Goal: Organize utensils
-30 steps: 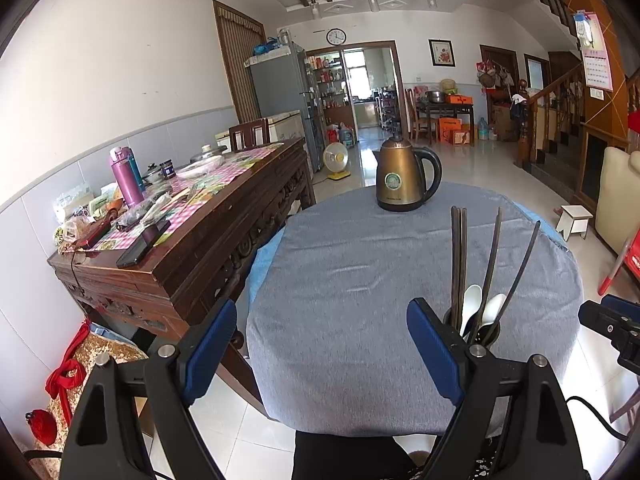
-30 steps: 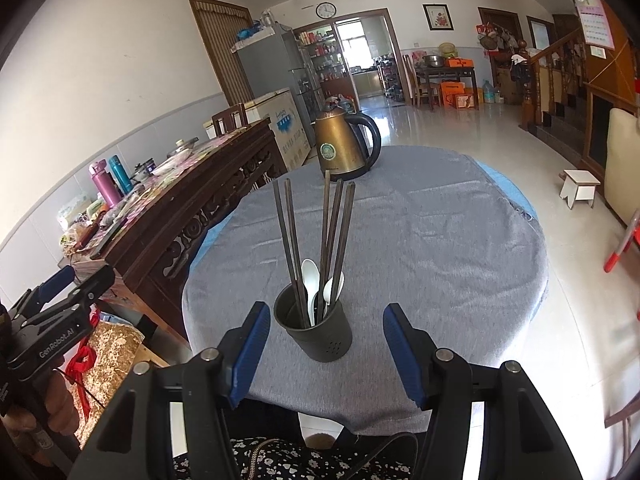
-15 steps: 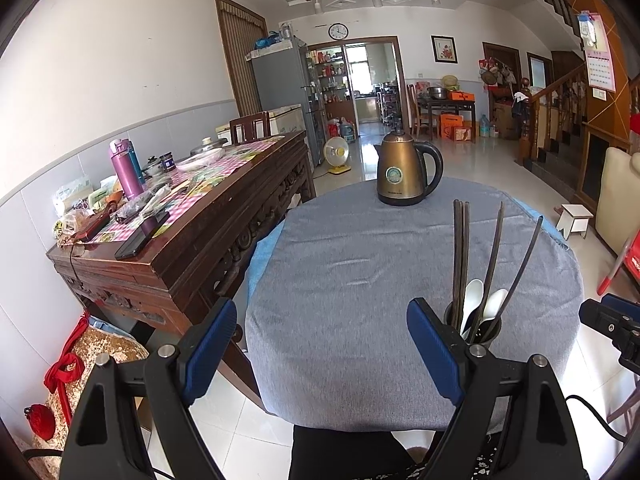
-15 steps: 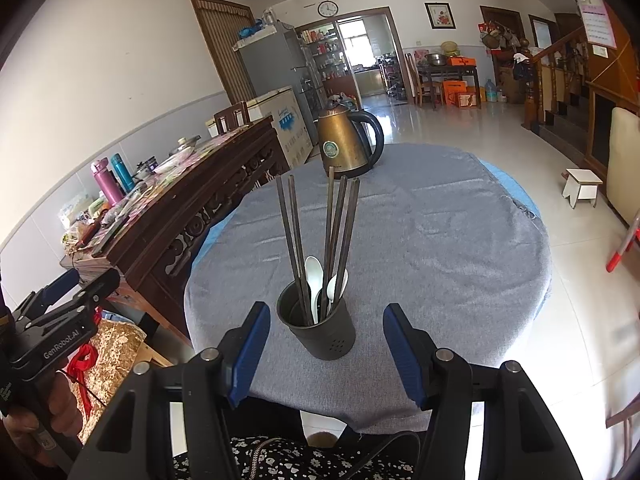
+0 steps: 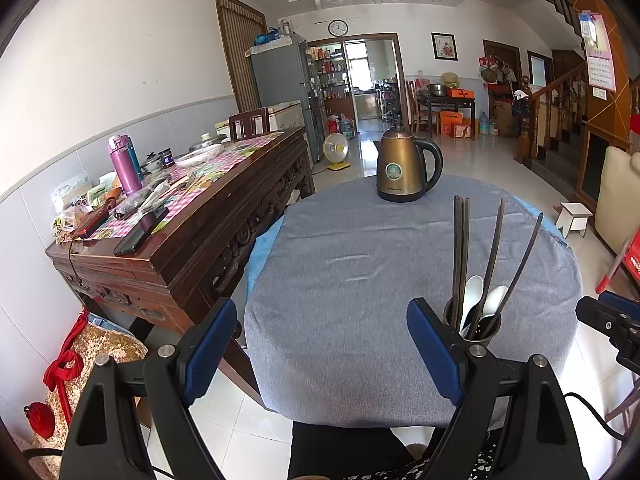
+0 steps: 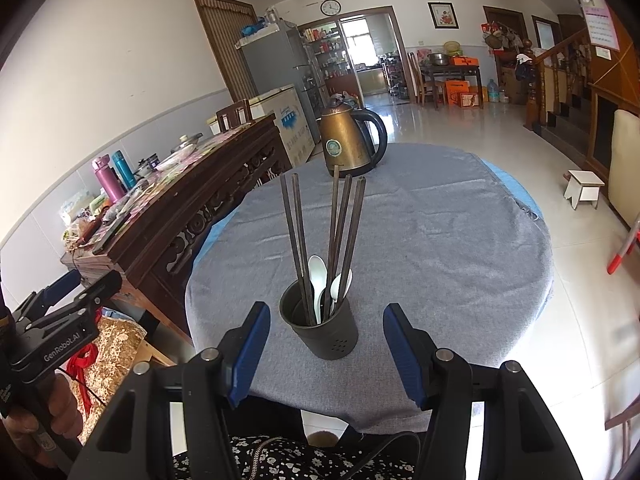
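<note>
Right gripper [image 6: 326,348] open and empty, poised just short of the utensil holder [image 6: 324,330] near the table's [image 6: 460,248] near edge; left gripper [image 5: 320,348] spread wide over bare cloth; chopsticks [image 6: 338,240] and spoons [image 6: 318,280] already upright inside, likely sorted; kettle [image 6: 350,140] far.

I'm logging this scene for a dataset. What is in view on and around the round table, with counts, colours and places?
dark cylindrical utensil holder: one, dark grey, near edge of the table
dark chopsticks: five, upright in the holder
white spoons: two, in the holder
bronze electric kettle: one, black handle, far side of the table
grey tablecloth: one, covers the round table
carved wooden sideboard: one, dark brown, left of the table, cluttered top
pink bottle: one, on the sideboard
white stool: one, on the floor, right
left gripper: blue pads, open, empty
right gripper: blue pads, open, before the holder
</note>
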Demonstrator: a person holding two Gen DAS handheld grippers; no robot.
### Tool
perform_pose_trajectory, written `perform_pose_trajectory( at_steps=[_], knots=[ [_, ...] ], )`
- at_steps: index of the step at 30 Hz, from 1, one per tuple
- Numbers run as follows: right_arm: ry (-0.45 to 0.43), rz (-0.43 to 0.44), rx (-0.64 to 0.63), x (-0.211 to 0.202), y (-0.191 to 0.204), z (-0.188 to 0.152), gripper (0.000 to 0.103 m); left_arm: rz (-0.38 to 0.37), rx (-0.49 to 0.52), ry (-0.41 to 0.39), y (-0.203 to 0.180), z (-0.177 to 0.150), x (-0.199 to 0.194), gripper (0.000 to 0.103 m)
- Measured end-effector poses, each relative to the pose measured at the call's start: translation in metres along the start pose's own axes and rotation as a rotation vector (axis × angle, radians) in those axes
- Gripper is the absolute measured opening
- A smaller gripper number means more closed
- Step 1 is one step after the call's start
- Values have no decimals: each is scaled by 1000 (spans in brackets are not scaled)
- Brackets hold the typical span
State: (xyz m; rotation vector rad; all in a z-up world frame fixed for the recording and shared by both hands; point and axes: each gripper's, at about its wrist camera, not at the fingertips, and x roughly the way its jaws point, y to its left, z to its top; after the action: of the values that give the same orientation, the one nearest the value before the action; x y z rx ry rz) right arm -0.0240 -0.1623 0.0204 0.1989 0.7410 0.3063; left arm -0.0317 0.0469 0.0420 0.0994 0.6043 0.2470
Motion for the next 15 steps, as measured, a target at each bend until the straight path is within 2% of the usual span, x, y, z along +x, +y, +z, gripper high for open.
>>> perform_pose_trajectory(
  at_steps=[15],
  knots=[
    [-10, 2, -20, -2, 6, 3, 63, 9, -3, -9, -1, 0, -3, 87]
  ],
)
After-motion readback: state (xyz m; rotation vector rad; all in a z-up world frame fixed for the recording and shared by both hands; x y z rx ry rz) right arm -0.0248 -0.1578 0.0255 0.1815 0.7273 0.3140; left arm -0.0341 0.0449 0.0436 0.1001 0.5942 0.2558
